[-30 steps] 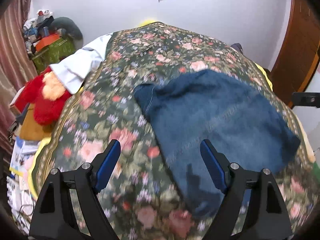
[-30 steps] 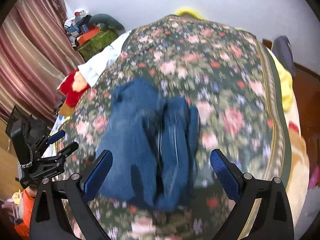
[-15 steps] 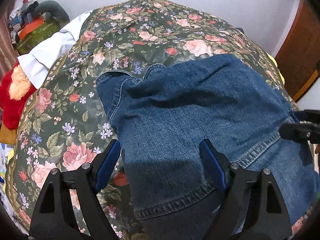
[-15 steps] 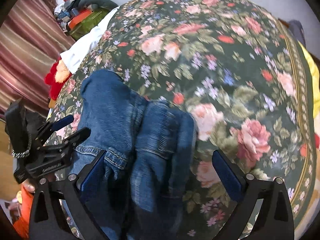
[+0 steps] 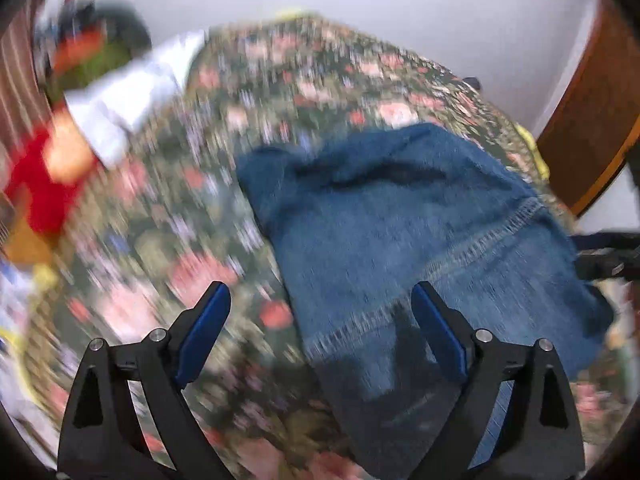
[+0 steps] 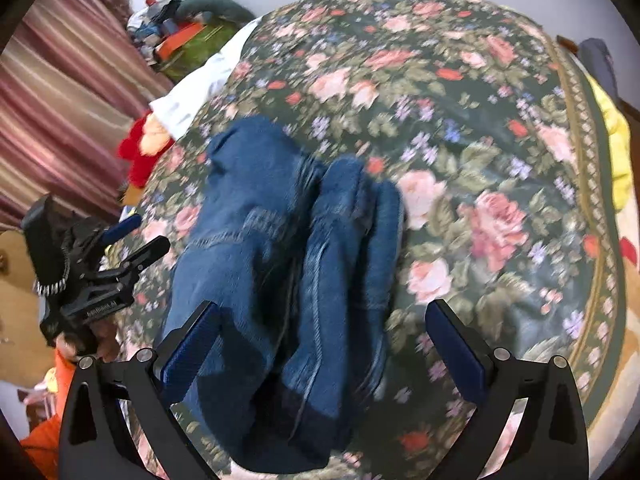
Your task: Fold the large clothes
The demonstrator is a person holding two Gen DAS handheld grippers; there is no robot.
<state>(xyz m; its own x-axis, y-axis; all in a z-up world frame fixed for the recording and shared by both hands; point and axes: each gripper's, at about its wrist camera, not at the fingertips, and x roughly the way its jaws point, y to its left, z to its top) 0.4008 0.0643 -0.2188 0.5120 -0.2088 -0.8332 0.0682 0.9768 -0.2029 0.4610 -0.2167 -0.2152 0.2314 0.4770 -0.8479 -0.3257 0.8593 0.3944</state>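
Observation:
A pair of blue jeans (image 5: 400, 220), folded into a thick bundle, lies on the floral bedspread (image 5: 280, 80). My left gripper (image 5: 320, 292) hovers over the bundle's near left edge. Its jaws are opening and nothing is between them. This view is blurred by motion. In the right wrist view the jeans (image 6: 260, 240) show as stacked folds. My right gripper (image 6: 323, 309) stands open above their near end, with the denim below the gap and neither pad touching it. The left gripper (image 6: 142, 236) shows at the left of that view, held off the bed's edge.
A red plush toy (image 6: 140, 152) and a white cloth (image 6: 200, 88) lie at the bed's left side. Behind them are a green bag with clutter (image 6: 188, 44) and a striped curtain (image 6: 60, 80). A wooden door (image 5: 592, 120) stands at the right. The bedspread (image 6: 480, 120) stretches right of the jeans.
The left gripper has drawn back from the jeans, which now look smaller and further right, and its jaws stand wider. The right gripper has shifted slightly and stays open above the folds.

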